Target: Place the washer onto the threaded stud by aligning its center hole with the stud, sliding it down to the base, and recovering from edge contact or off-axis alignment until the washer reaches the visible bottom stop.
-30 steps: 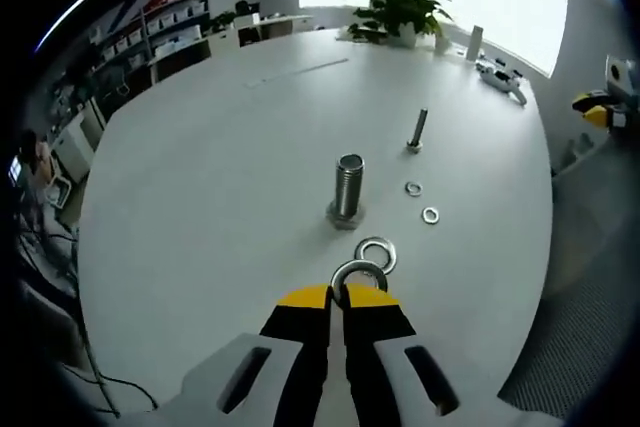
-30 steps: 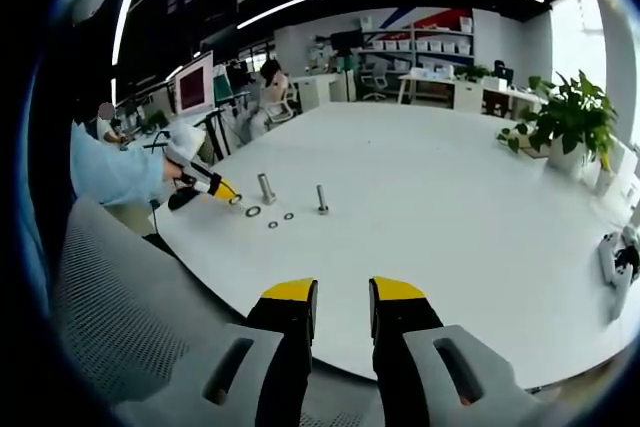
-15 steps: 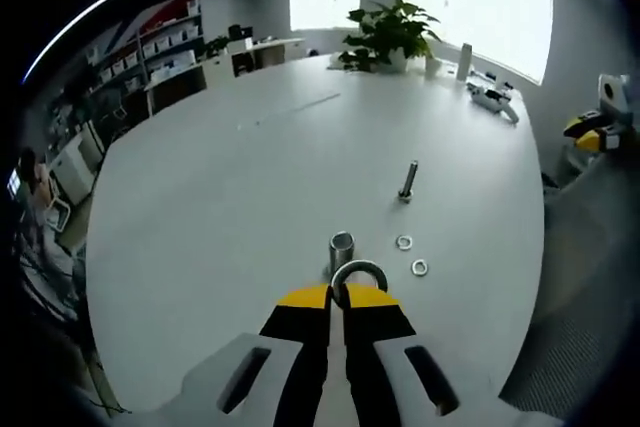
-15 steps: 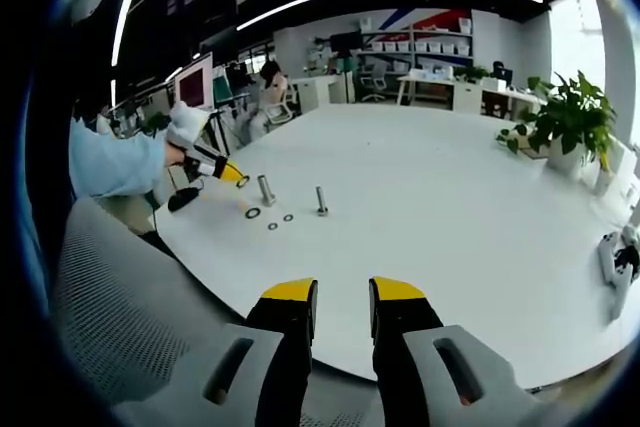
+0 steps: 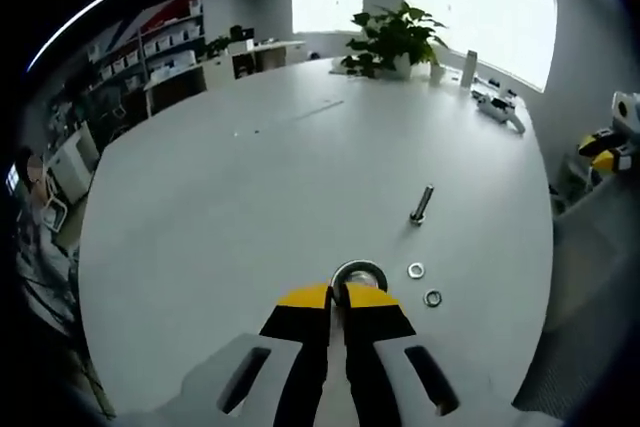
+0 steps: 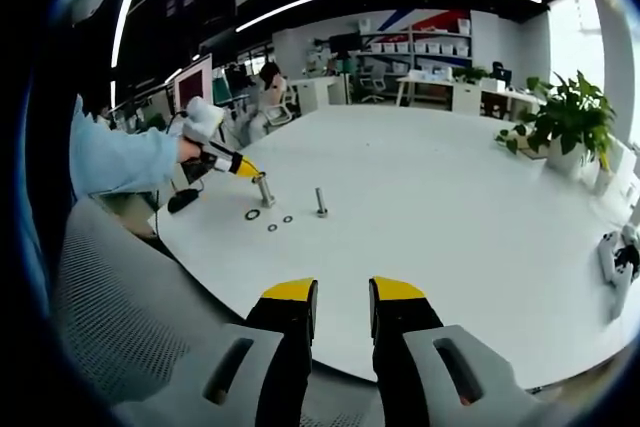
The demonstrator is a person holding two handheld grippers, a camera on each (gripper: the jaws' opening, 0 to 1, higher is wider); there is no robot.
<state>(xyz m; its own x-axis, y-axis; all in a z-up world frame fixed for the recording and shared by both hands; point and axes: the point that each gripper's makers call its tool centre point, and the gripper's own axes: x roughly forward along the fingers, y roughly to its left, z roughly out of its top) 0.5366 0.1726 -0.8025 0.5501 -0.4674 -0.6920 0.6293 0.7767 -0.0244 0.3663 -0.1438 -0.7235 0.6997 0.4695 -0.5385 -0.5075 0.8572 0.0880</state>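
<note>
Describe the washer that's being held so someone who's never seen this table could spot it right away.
On the big white round table, look to the near edge where the left gripper points. The washer is the large steel ring pinched at its tip over the thick stud, far bigger than the two small washers lying flat beside it.

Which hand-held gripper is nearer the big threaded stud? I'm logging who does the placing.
Left. The left hand-held gripper holds the washer right over the threaded stud; the right hand-held gripper hangs far back off the table edge.
</note>
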